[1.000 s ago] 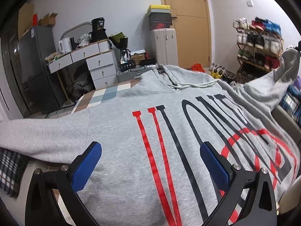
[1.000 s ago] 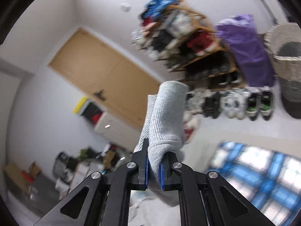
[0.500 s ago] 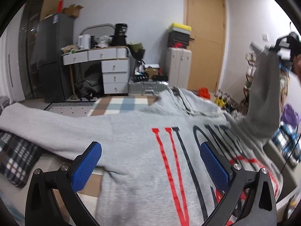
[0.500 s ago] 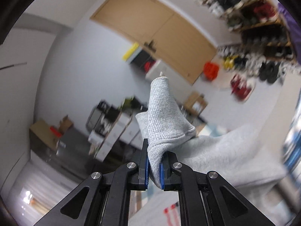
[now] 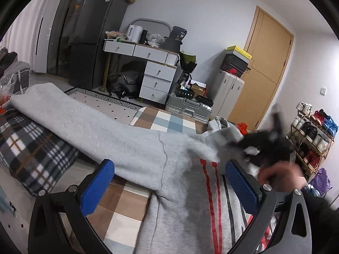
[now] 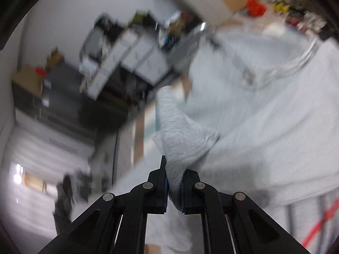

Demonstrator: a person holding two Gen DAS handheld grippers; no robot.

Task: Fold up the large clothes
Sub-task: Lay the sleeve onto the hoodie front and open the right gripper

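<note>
A grey hoodie [image 5: 180,192] with red and black lettering lies flat in front of me. Its left sleeve [image 5: 84,122] stretches out to the far left over a plaid blanket. My left gripper [image 5: 169,182] is open and empty, hovering over the hoodie near the left armpit. My right gripper [image 6: 174,182] is shut on the cuff of the right sleeve [image 6: 175,131] and holds it over the hoodie's chest [image 6: 264,110]. In the left wrist view the right gripper [image 5: 262,146] shows as a dark blur above the neckline, with the hand [image 5: 279,175] that holds it.
A checkered surface [image 5: 120,209] lies under the hoodie. A plaid blanket [image 5: 31,150] sits at the left. Beyond stand a white drawer desk [image 5: 152,69], a black fridge [image 5: 93,38], suitcases [image 5: 190,105], a wooden door [image 5: 262,67] and a shoe rack [image 5: 313,135] at the right.
My right gripper has swung the sleeve cuff down from high at the right to over the hoodie's chest. My left gripper's view has turned left, toward the left sleeve.
</note>
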